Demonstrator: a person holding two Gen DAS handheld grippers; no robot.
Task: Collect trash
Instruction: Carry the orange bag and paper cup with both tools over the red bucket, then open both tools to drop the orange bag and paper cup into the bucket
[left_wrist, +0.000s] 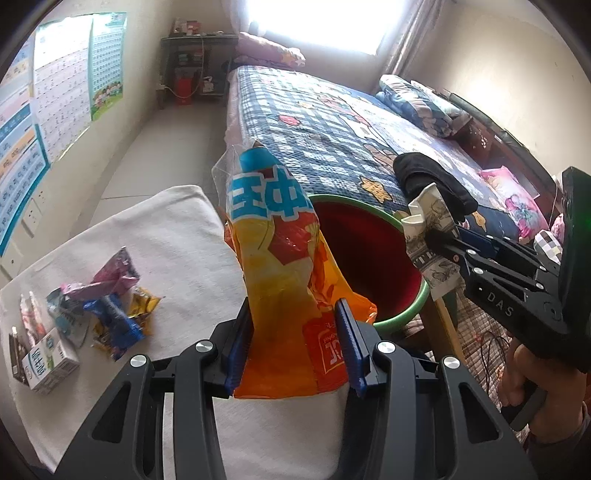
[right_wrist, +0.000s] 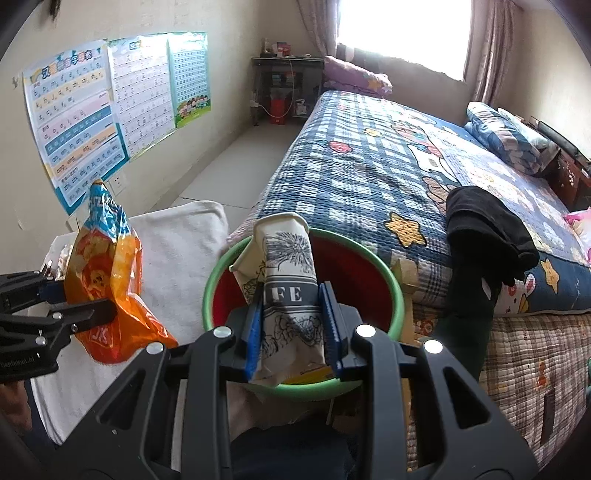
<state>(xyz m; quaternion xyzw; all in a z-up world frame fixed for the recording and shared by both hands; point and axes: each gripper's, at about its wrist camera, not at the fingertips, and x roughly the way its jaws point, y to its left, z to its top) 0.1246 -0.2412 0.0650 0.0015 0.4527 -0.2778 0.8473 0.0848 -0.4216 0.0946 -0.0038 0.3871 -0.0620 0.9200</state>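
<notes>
One snack bag (left_wrist: 280, 254), one paper cup (right_wrist: 286, 284), one basin (right_wrist: 369, 266)

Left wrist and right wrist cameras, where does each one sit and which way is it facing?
Left wrist view: sits on the left gripper, looking forward and down past its orange snack bag toward the basin and bed; the right gripper and the hand holding it show.
Right wrist view: sits on the right gripper, looking down over its crushed paper cup into the basin; the left gripper shows.
Both views share the basin, bag, cup, bed and wall posters.
</notes>
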